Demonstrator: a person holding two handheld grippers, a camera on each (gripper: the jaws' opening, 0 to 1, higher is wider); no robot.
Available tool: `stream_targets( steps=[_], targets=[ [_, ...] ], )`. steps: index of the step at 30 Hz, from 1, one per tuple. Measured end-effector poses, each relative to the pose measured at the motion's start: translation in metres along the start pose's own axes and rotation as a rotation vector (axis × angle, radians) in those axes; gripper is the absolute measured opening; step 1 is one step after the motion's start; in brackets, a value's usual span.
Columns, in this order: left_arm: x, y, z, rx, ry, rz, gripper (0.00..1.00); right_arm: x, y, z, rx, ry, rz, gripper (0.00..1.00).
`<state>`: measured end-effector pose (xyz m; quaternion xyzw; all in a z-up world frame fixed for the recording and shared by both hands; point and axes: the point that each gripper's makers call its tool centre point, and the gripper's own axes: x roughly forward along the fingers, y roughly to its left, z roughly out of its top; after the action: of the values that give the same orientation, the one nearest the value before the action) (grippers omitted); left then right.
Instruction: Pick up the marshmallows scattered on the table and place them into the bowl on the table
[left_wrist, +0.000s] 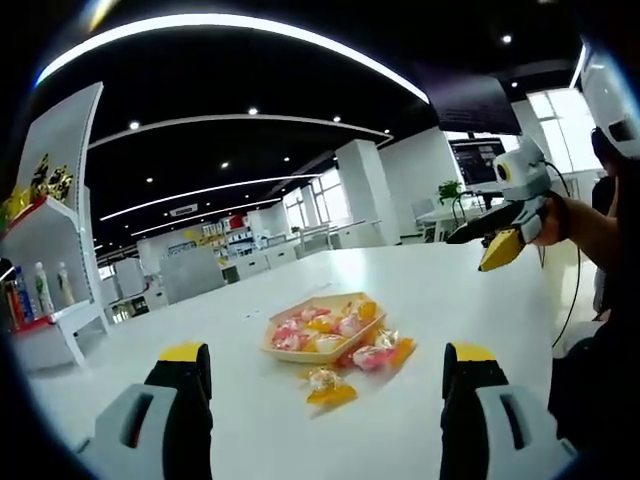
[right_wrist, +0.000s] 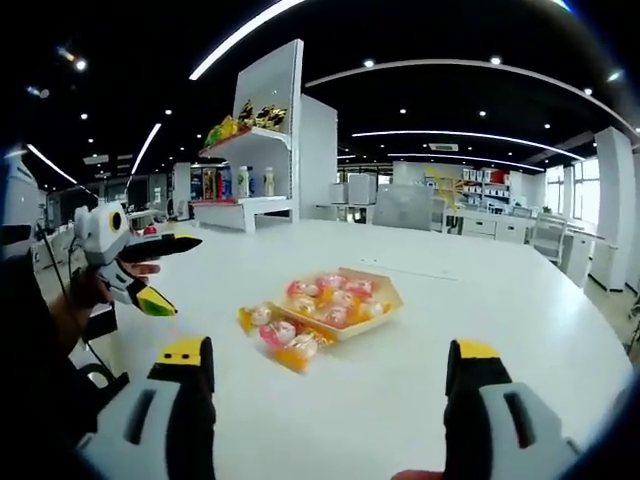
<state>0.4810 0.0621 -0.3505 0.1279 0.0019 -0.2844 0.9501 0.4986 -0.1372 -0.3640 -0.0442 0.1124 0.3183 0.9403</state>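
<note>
Marshmallows (left_wrist: 322, 325) in pink and orange wrappers sit in a shallow square bowl (left_wrist: 290, 352) on the white table (left_wrist: 440, 300), ahead of the left gripper (left_wrist: 328, 375) and between the lines of its two jaws. Those jaws stand wide apart at the bottom of the left gripper view, with nothing between them. Three wrapped sweets lie loose on the table just on the near side of the bowl: one (left_wrist: 329, 387) closest to the left gripper, two more (left_wrist: 380, 355) touching or nearly touching the bowl's near edge. The right gripper (left_wrist: 497, 240) shows up and to the right, held in a hand above the table's far side, well apart from the bowl, its yellow-tipped jaws parted and empty. In the right gripper view the same bowl (right_wrist: 385, 312) lies ahead between that gripper's (right_wrist: 330, 372) spread, empty jaws, with the loose marshmallows (right_wrist: 285, 340) on its near-left side. The left gripper (right_wrist: 155, 272) shows at the left of this view, gripped by a hand, jaws apart and off to the side of the bowl. Shelves (right_wrist: 250, 205) with bottles stand beyond the table.
</note>
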Motion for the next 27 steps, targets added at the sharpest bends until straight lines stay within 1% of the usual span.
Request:
stream_targets(
  steps=[2,3,5,7,10,12,15,19,20,21,23,25,27],
  targets=[
    [0.000,0.000,0.001,0.001,-0.007,0.001,0.95,0.003,0.002,-0.002,-0.001,0.002,0.008,0.88],
    [0.000,-0.001,0.002,-0.001,-0.010,-0.004,0.95,0.004,0.002,-0.001,-0.010,-0.009,0.008,0.84],
    [0.000,-0.004,0.002,-0.003,-0.009,-0.015,0.95,0.007,-0.001,0.001,-0.006,-0.022,0.000,0.83],
    [0.000,-0.005,0.002,0.002,-0.007,-0.020,0.95,0.011,-0.001,0.002,0.014,-0.026,0.006,0.82],
    [-0.001,-0.006,0.003,0.000,-0.010,-0.021,0.95,0.017,-0.001,0.001,0.024,-0.032,0.009,0.76],
    [-0.001,-0.007,0.004,-0.001,-0.014,-0.022,0.95,0.021,-0.001,0.002,0.036,-0.050,0.011,0.74],
    [-0.002,-0.012,0.005,-0.003,-0.015,-0.045,0.95,0.028,0.000,0.000,0.066,-0.047,0.023,0.71],
    [0.000,-0.015,0.009,-0.005,-0.029,-0.058,0.95,0.036,0.004,-0.003,0.081,-0.038,0.040,0.71],
    [0.000,-0.015,0.009,-0.005,-0.029,-0.061,0.95,0.038,0.005,-0.003,0.089,-0.044,0.045,0.70],
    [0.001,-0.015,0.009,-0.006,-0.030,-0.064,0.95,0.040,0.006,0.000,0.113,-0.071,0.045,0.69],
    [0.001,-0.015,0.010,-0.007,-0.036,-0.067,0.95,0.043,0.008,0.002,0.170,-0.094,0.053,0.66],
    [0.002,-0.014,0.010,-0.011,-0.037,-0.068,0.95,0.047,0.009,0.000,0.208,-0.093,0.058,0.65],
    [0.001,-0.015,0.012,-0.021,-0.050,-0.075,0.95,0.051,0.009,-0.003,0.223,-0.083,0.061,0.63]
  ],
)
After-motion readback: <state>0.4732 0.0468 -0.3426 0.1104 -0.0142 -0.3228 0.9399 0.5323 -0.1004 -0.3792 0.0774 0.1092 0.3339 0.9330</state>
